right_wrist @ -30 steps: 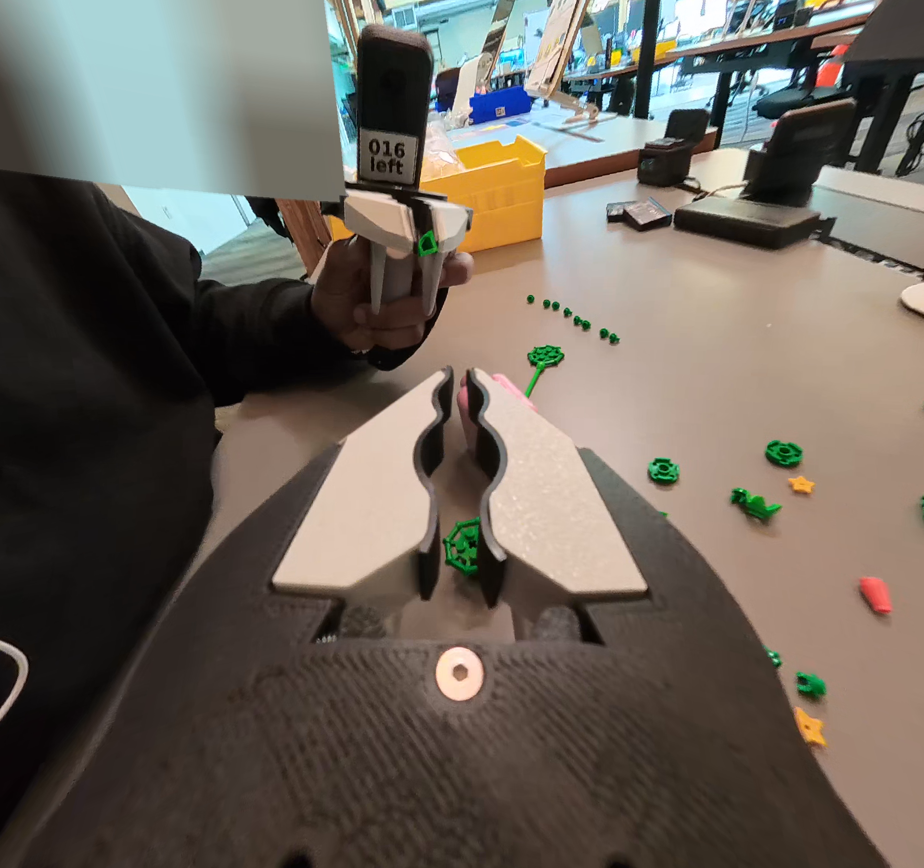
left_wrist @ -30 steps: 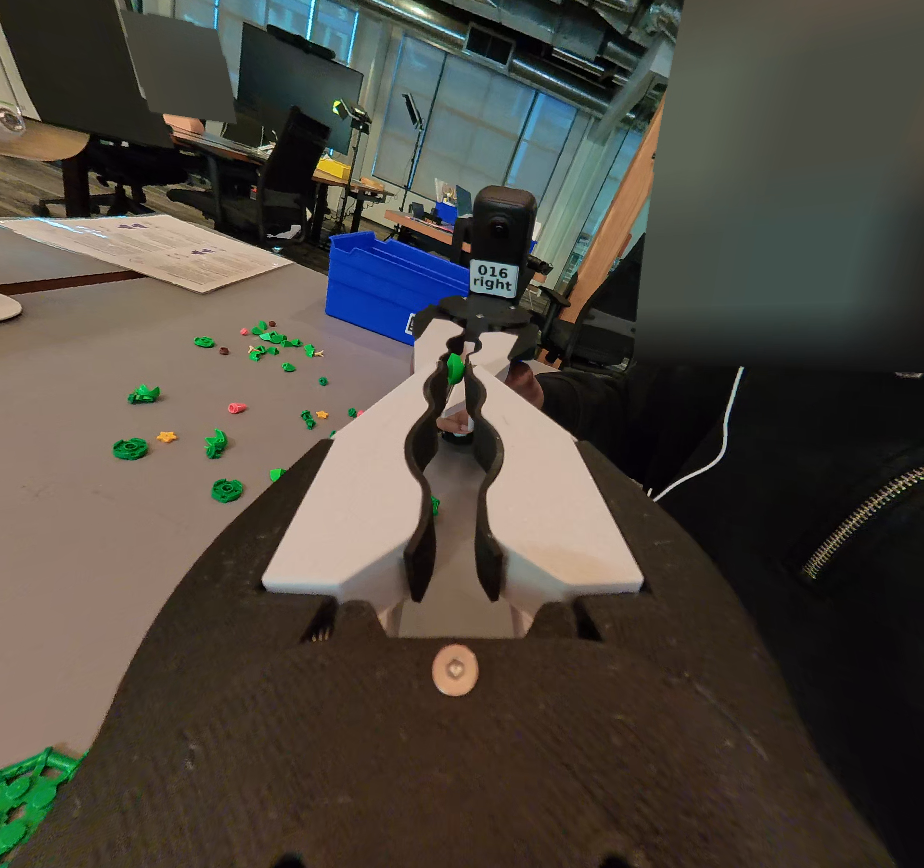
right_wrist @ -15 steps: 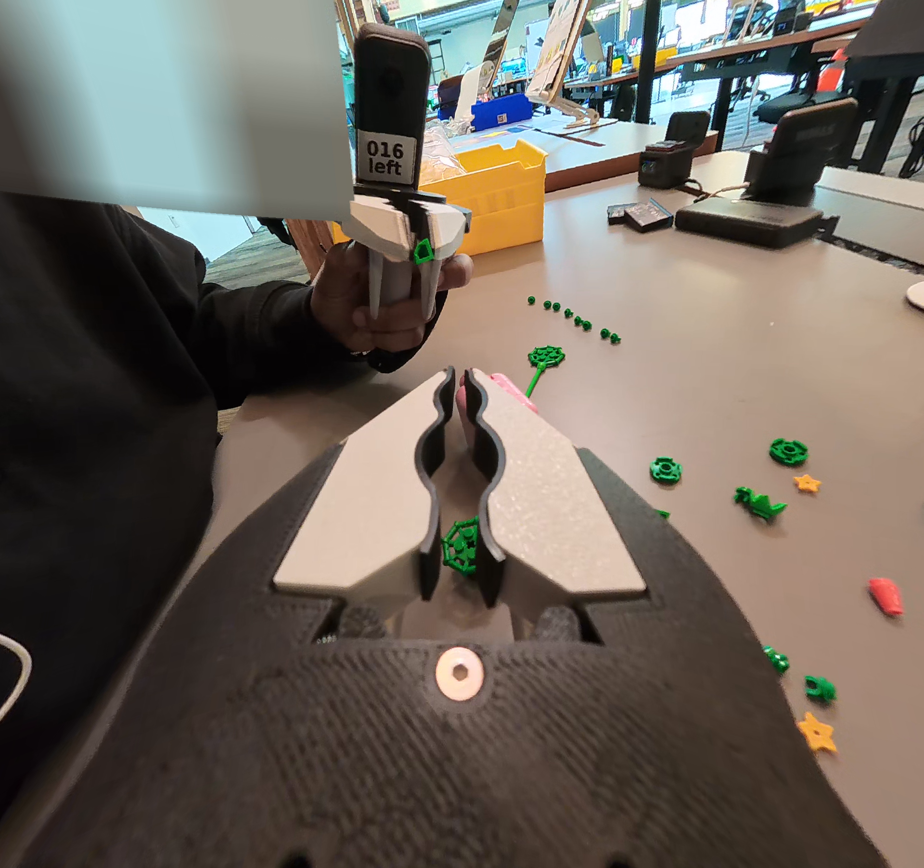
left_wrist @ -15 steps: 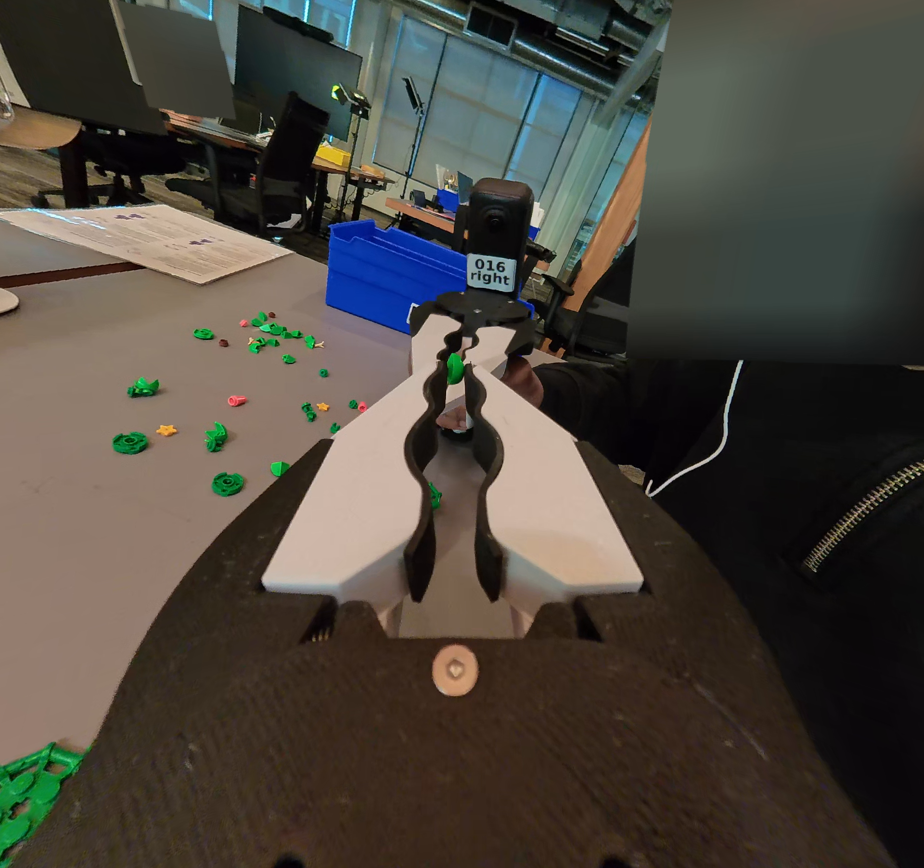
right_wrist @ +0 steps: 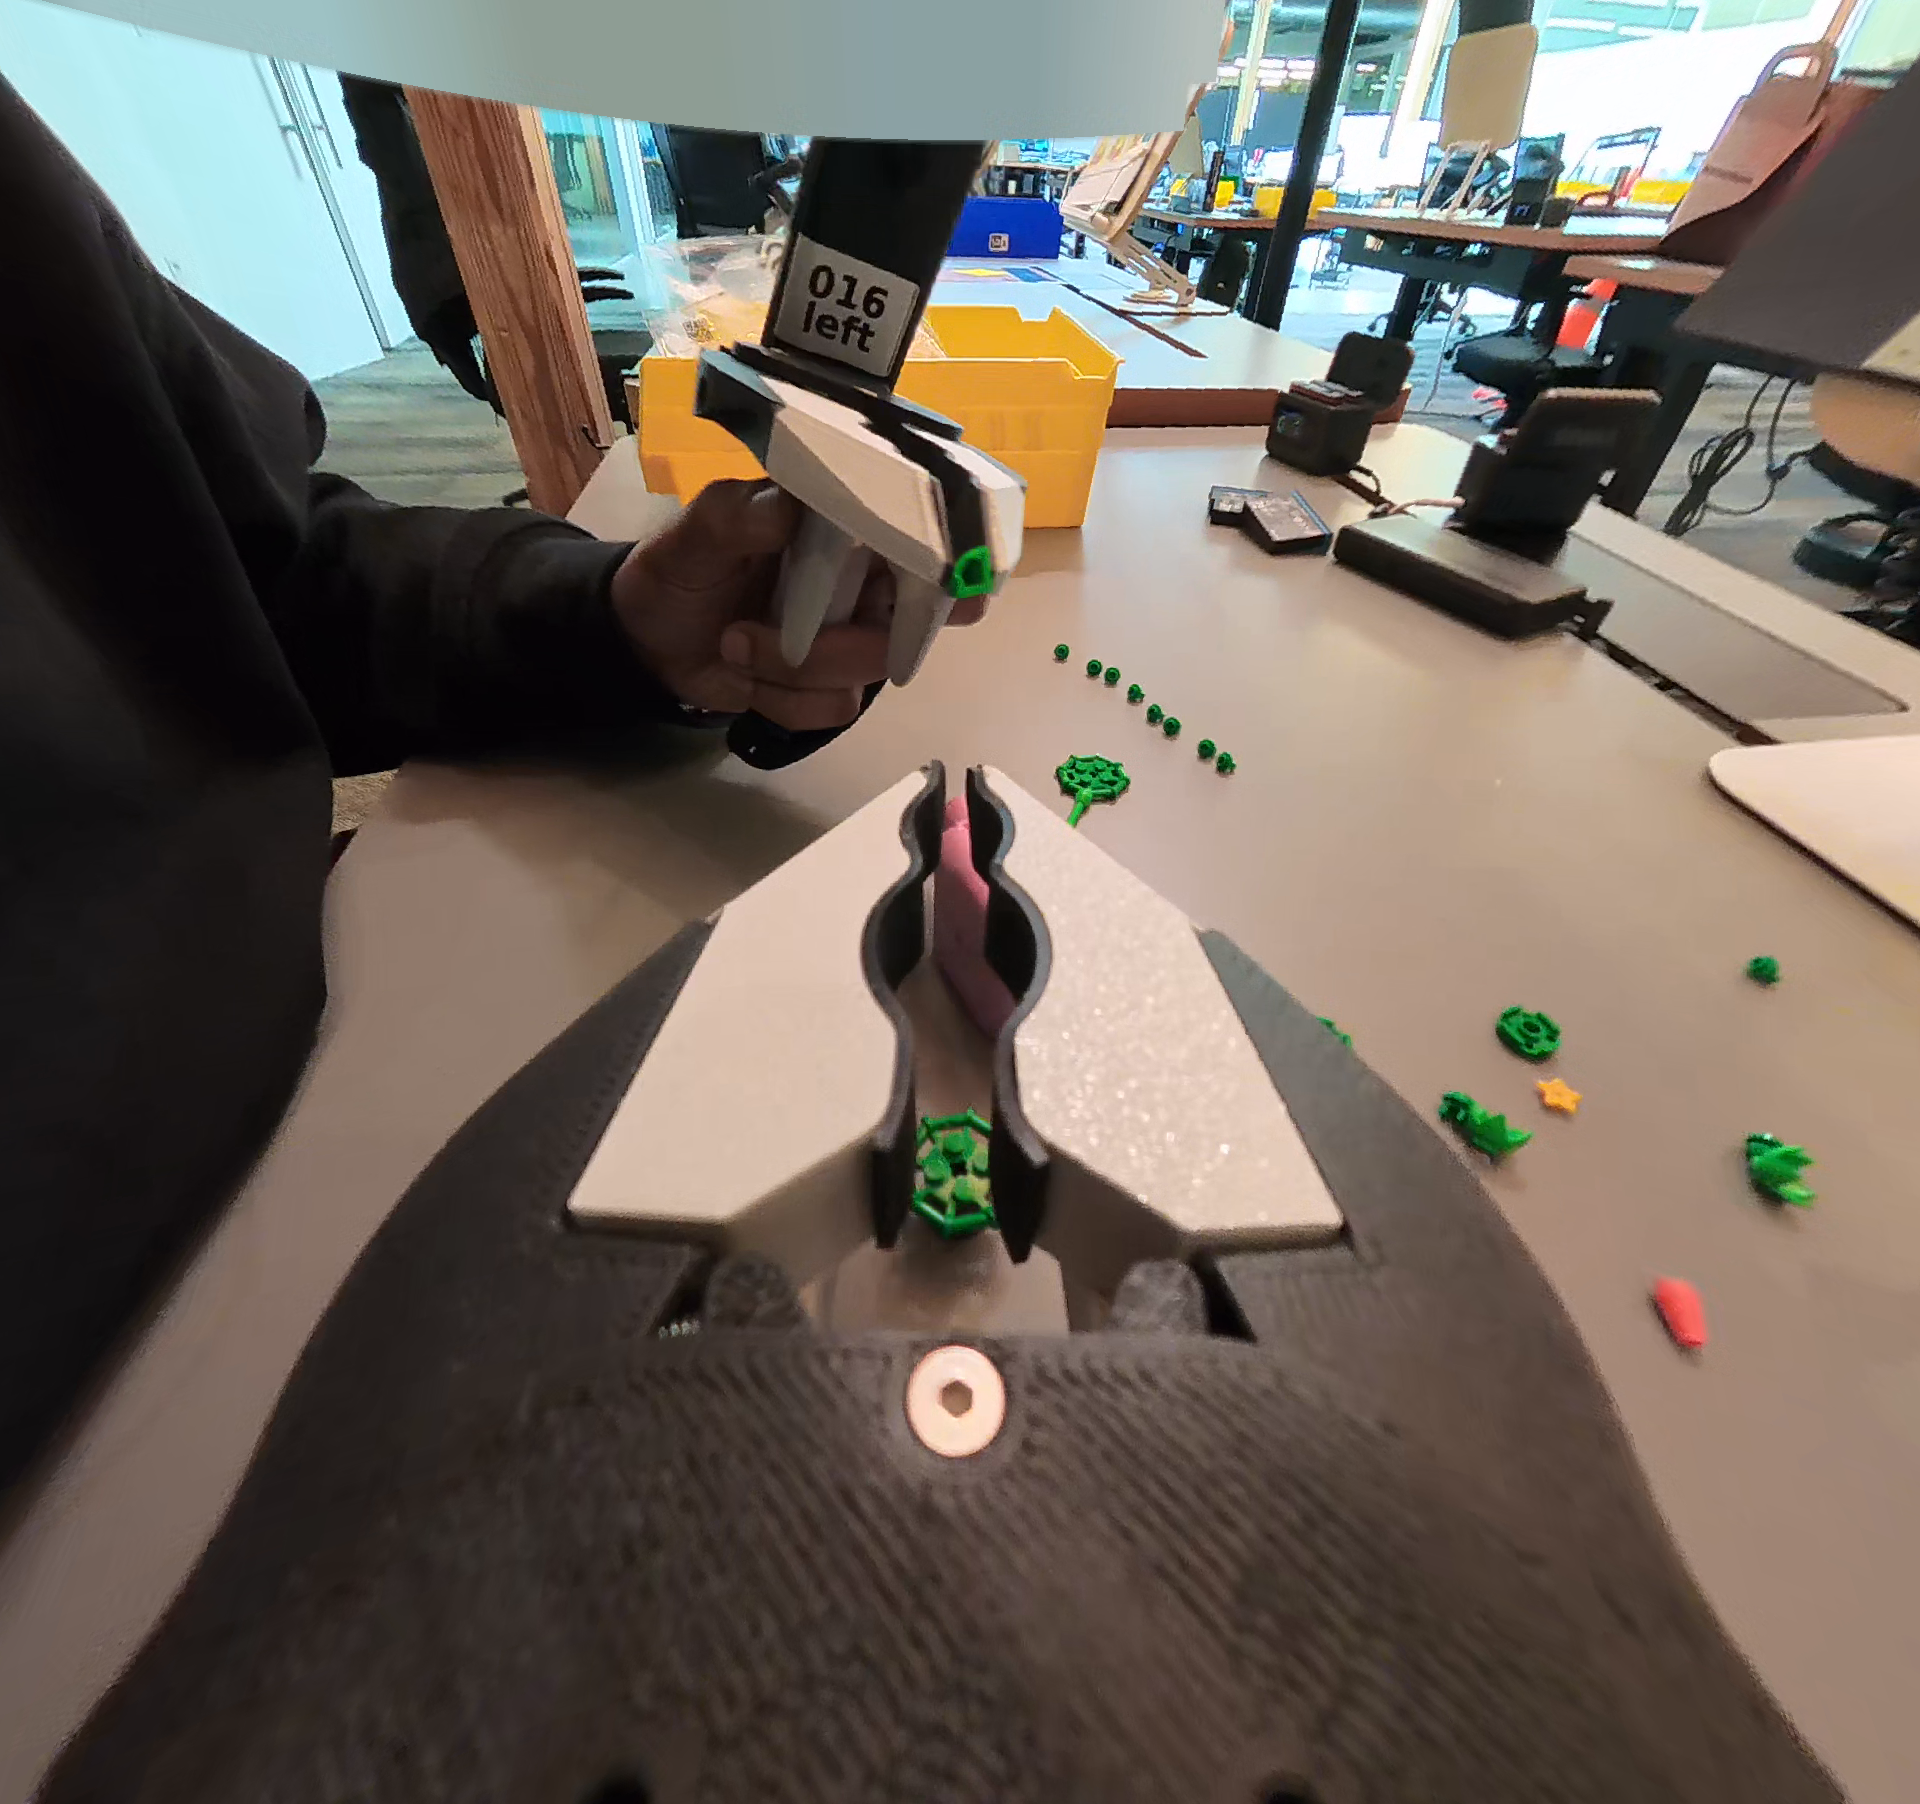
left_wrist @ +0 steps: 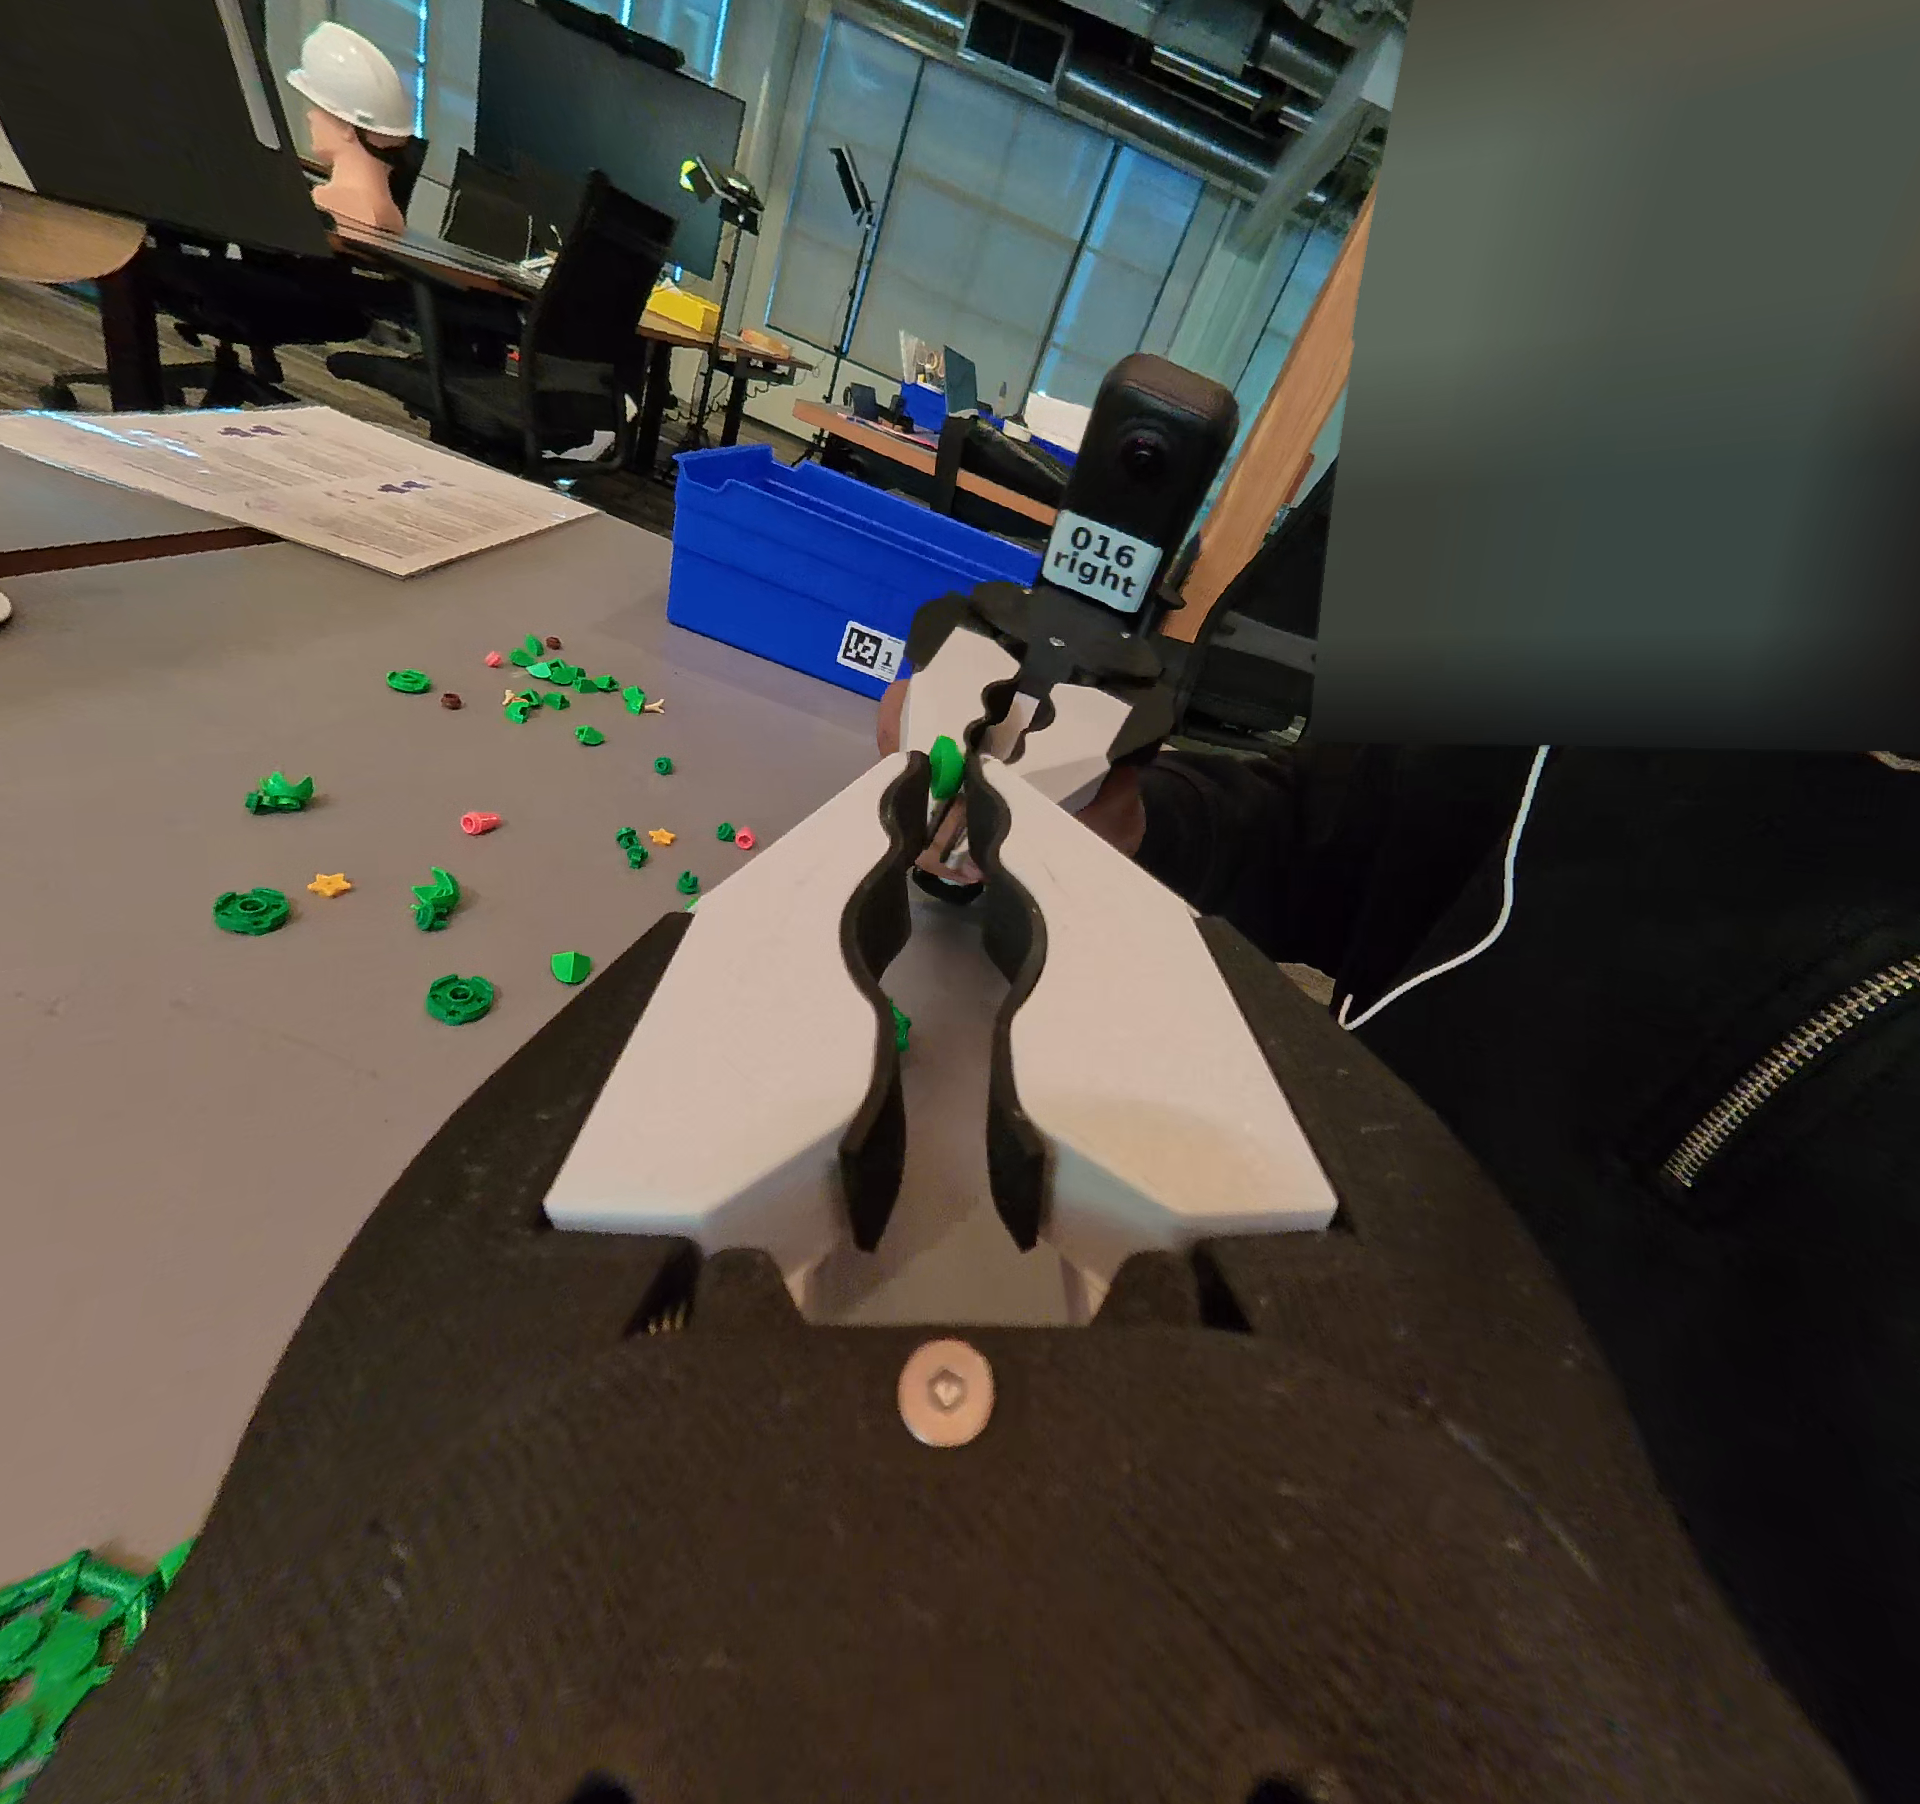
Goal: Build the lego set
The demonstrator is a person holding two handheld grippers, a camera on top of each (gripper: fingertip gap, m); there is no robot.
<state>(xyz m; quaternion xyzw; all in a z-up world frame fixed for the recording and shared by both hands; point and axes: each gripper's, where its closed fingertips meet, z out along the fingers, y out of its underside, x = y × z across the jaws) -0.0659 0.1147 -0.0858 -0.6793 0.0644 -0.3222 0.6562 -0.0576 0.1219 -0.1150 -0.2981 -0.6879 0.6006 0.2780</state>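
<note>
1. Your left gripper (left_wrist: 945,778) has its fingers nearly closed at the tips, and they pinch a small green piece (left_wrist: 945,765). From the right wrist view the same piece (right_wrist: 971,573) shows at the tip of this gripper (right_wrist: 977,559), which is held above the table (right_wrist: 1403,871).
2. Your right gripper (right_wrist: 956,783) is closed to a narrow gap, and a pink piece (right_wrist: 966,913) sits between its fingers. In the left wrist view this gripper (left_wrist: 997,715) is just behind the tips of your left one; I cannot tell whether the two held pieces touch.
3. A green round web piece (right_wrist: 954,1178) lies on the table under the right gripper, seen between the finger bases.
4. Another green web piece with a stem (right_wrist: 1091,780) lies just beside the right fingertips, and a row of small green studs (right_wrist: 1143,705) is behind it.
5. Loose green pieces (left_wrist: 457,998), yellow stars (left_wrist: 329,885) and a pink cone (left_wrist: 479,823) are scattered on the table at the left.
6. A blue bin (left_wrist: 821,559) and a yellow bin (right_wrist: 1039,424) stand at the far edges.
</note>
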